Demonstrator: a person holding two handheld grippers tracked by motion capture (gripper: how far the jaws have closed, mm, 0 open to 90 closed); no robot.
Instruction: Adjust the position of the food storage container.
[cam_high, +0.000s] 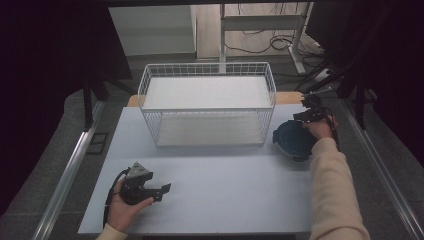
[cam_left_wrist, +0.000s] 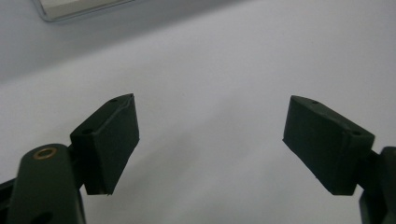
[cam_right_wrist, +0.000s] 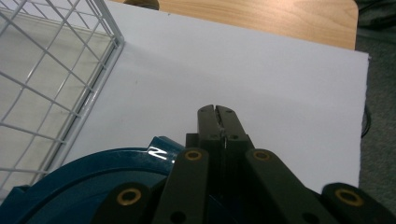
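Observation:
My right gripper (cam_high: 307, 106) is at the table's right side, just past the basket's right end, and its jaws are pressed flat together (cam_right_wrist: 218, 112) with nothing showing between the tips. A round dark blue lid or dish (cam_high: 292, 141) sits under the right hand and the gripper's body; its rim (cam_right_wrist: 116, 163) shows close below the linkages. Whether it rests on the table or is lifted I cannot tell. My left gripper (cam_high: 161, 192) rests near the front left of the table, pointing right, its jaws wide apart (cam_left_wrist: 210, 135) over bare white table.
A white wire basket (cam_high: 207, 102) with a white liner stands at the back middle of the white table (cam_high: 225, 185). A strip of wooden tabletop (cam_right_wrist: 261, 16) shows beyond the white sheet. Metal rails run along both sides of the table.

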